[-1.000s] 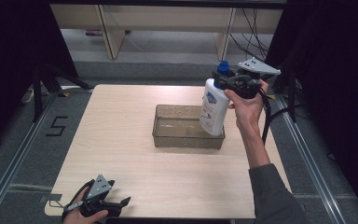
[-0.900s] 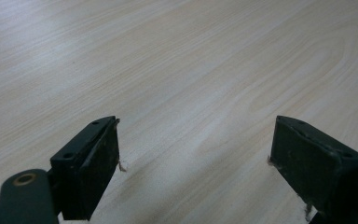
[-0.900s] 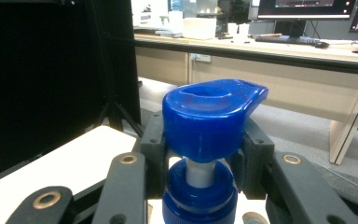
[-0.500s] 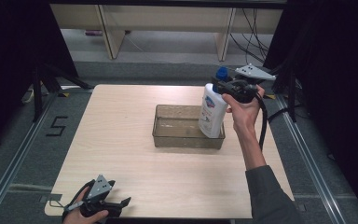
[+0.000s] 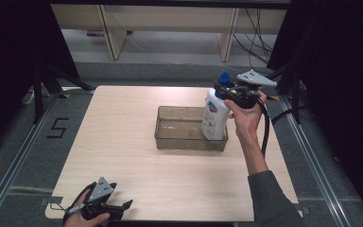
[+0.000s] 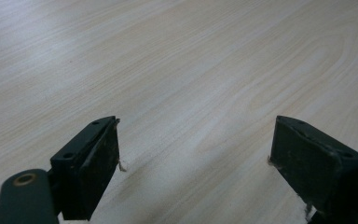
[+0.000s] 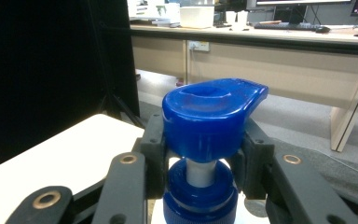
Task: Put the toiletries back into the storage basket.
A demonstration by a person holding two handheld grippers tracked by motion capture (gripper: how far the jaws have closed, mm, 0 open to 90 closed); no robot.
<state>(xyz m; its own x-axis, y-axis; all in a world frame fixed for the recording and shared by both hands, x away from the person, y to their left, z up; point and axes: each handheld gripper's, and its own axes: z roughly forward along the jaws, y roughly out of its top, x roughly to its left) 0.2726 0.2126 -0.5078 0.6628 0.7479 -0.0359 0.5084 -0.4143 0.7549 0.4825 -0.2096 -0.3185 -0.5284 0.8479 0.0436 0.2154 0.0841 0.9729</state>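
Pump bottle held upright in the tray

The right claw (image 5: 227,91) grips the white bottle (image 5: 215,116) below its blue pump (image 7: 212,119), in the tray (image 5: 179,142) toward the counter's (image 5: 123,142) right edge; label unreadable. The left claw (image 5: 125,205) gapes empty at the near-left corner.

The person wears a grey long sleeve (image 5: 272,198) on the right arm. Each hand carries black tongs: the left tongs (image 5: 123,206) and the right tongs (image 5: 223,89) each bear a grey three-cornered plate on top, and a black cable trails from each. Up close, the arms show brass-coloured rivets and flat, dark, scuffed pads (image 6: 103,161).
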